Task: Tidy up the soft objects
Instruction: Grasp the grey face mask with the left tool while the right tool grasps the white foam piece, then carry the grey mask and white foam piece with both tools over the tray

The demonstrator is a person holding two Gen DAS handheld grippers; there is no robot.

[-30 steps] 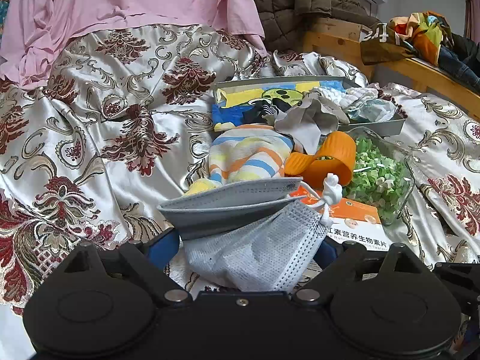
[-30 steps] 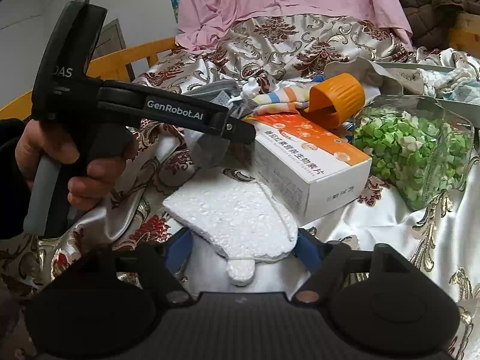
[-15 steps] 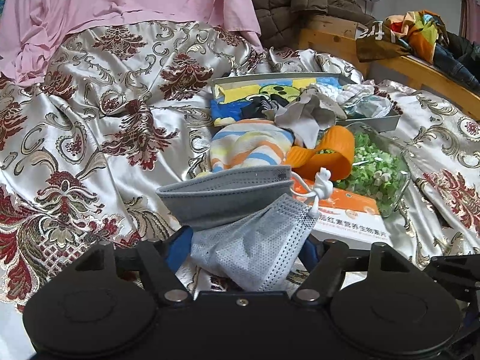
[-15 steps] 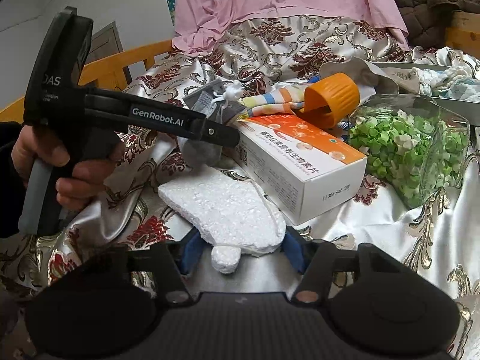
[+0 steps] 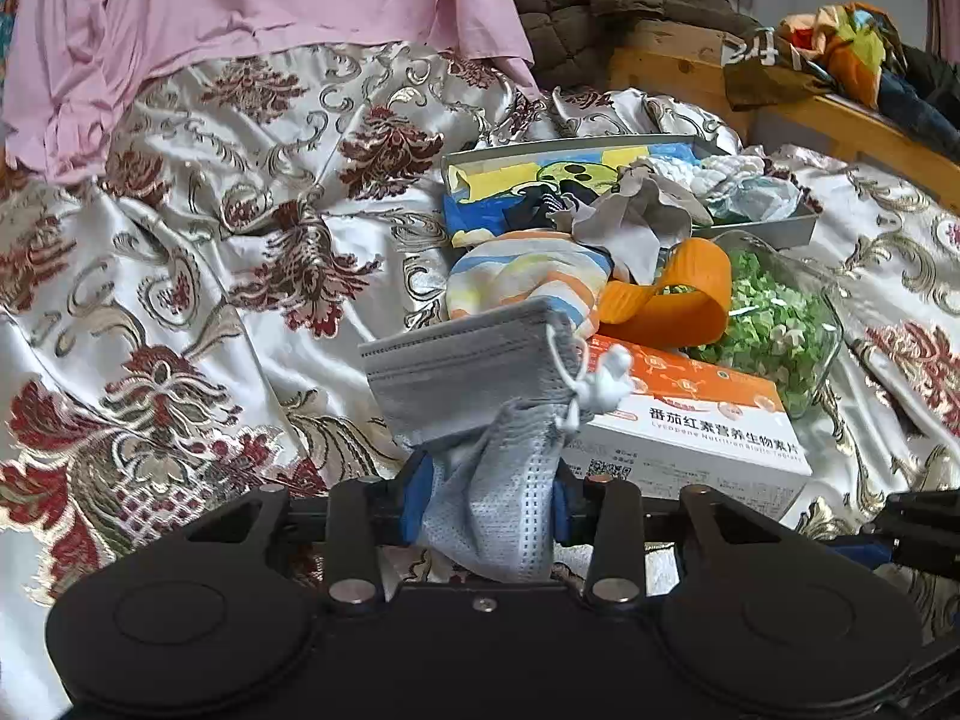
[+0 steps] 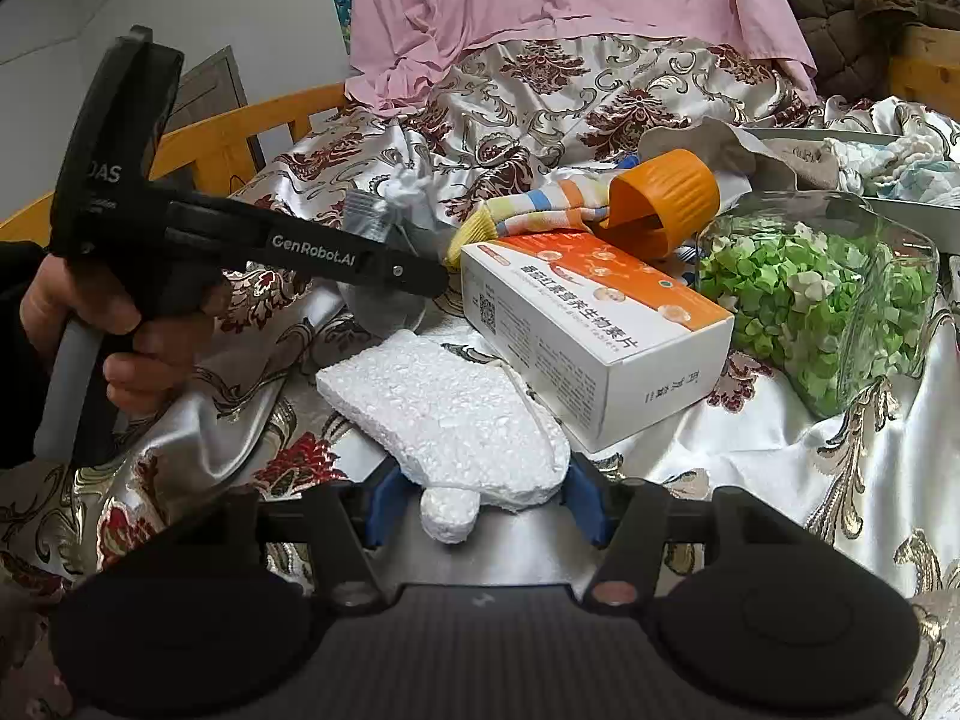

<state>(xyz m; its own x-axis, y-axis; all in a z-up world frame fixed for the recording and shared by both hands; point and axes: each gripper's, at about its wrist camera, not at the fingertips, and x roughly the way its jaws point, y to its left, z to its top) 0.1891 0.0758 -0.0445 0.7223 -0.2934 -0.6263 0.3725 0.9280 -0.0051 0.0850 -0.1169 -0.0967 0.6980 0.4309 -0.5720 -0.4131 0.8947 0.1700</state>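
Grey face mask (image 5: 480,396) bunched between left gripper (image 5: 485,501) pads, jaws just been closing, now pinching lower fold; mask rises straight ahead, long axis crosswise. White foam piece (image 6: 444,408) lies on satin bedspread (image 5: 198,276) between right gripper (image 6: 480,504) blue pads (contact unclear, can't tell if squeezed). Tray (image 5: 798,222) of cloths beyond. Only right view shows hand (image 6: 129,324) on left gripper handle.
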